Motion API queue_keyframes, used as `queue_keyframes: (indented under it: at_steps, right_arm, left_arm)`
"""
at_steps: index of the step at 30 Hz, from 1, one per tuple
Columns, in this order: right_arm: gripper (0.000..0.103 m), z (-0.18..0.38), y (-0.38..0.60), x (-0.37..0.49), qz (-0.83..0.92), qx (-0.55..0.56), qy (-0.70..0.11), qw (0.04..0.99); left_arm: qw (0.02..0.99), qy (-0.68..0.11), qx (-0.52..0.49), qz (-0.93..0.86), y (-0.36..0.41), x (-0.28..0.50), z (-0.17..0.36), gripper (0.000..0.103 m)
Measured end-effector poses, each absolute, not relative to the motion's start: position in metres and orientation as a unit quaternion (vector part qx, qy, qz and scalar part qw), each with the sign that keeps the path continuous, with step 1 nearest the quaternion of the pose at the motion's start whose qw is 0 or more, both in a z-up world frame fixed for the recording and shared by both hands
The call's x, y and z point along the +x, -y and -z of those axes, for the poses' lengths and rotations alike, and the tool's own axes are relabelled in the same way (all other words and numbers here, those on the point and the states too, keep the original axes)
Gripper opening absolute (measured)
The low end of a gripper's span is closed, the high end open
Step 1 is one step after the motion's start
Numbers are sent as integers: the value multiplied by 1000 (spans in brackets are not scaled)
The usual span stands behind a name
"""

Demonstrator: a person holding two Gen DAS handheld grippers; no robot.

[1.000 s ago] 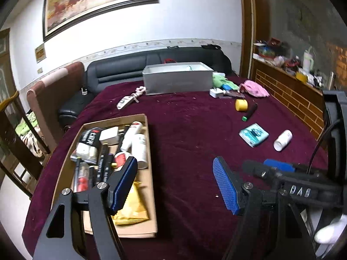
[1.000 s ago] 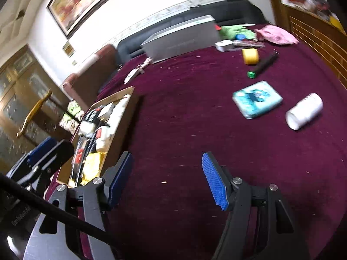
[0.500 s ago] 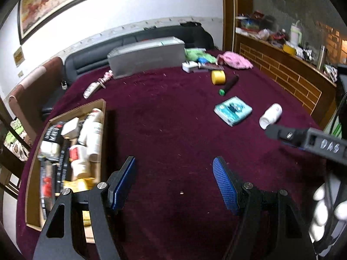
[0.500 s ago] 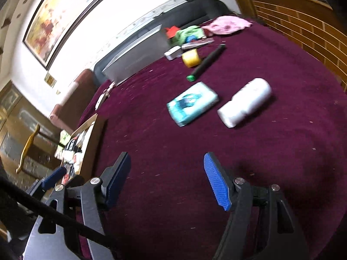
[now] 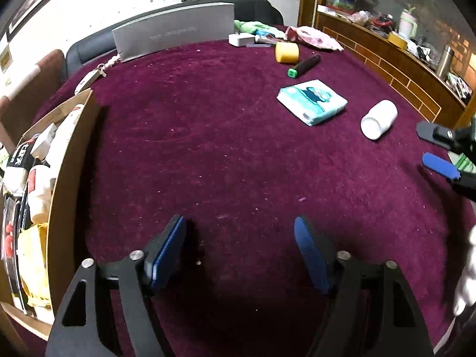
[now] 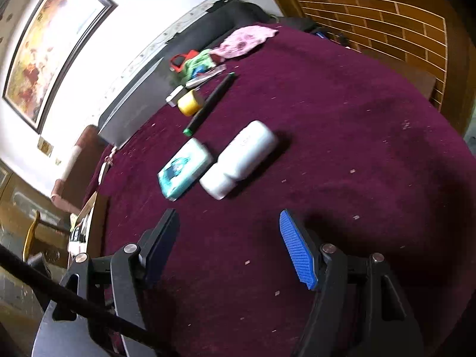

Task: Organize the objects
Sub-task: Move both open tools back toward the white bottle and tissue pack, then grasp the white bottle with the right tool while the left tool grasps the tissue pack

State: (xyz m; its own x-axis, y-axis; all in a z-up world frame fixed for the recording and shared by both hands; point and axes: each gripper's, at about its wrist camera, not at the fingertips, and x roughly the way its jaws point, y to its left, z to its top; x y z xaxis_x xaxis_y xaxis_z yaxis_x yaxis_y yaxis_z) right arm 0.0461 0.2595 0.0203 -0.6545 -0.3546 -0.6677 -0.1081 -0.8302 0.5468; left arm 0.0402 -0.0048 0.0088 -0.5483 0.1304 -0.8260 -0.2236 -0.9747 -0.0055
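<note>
A white bottle [image 6: 238, 160] lies on its side on the maroon tablecloth, next to a teal tissue pack [image 6: 184, 172]. My right gripper [image 6: 229, 247] is open and empty, a short way in front of the bottle. In the left wrist view the bottle [image 5: 379, 116], the tissue pack [image 5: 312, 101], a black marker with a green cap [image 5: 303, 65] and a yellow roll [image 5: 286, 52] lie at the right. My left gripper [image 5: 239, 250] is open and empty over bare cloth. A cardboard tray [image 5: 64, 172] full of items sits at the left.
A grey box [image 5: 175, 37] stands at the table's far edge, with a white charger [image 5: 241, 39], green cloth [image 5: 253, 26] and pink cloth [image 5: 312, 37] beside it. A wooden ledge [image 5: 386, 50] with clutter runs along the right. A black sofa lies behind the table.
Both grippers have swung right, away from the tray. The right gripper has come much closer to the white bottle and the tissue pack. Both stay open.
</note>
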Motion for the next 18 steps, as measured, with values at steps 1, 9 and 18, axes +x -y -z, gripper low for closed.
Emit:
queue_keyframes:
  at_steps: [1, 9, 18]
  right_arm:
    - [69, -20, -263, 44, 863, 411, 287, 67]
    - [70, -9, -276, 23, 829, 442, 338, 60]
    - [71, -10, -260, -15, 836, 459, 300, 28]
  left_arm:
    - [104, -47, -465, -878, 5, 41, -9, 74]
    - [128, -74, -479, -865, -7, 41, -4, 101]
    - [129, -75, -479, -865, -7, 41, -1, 101]
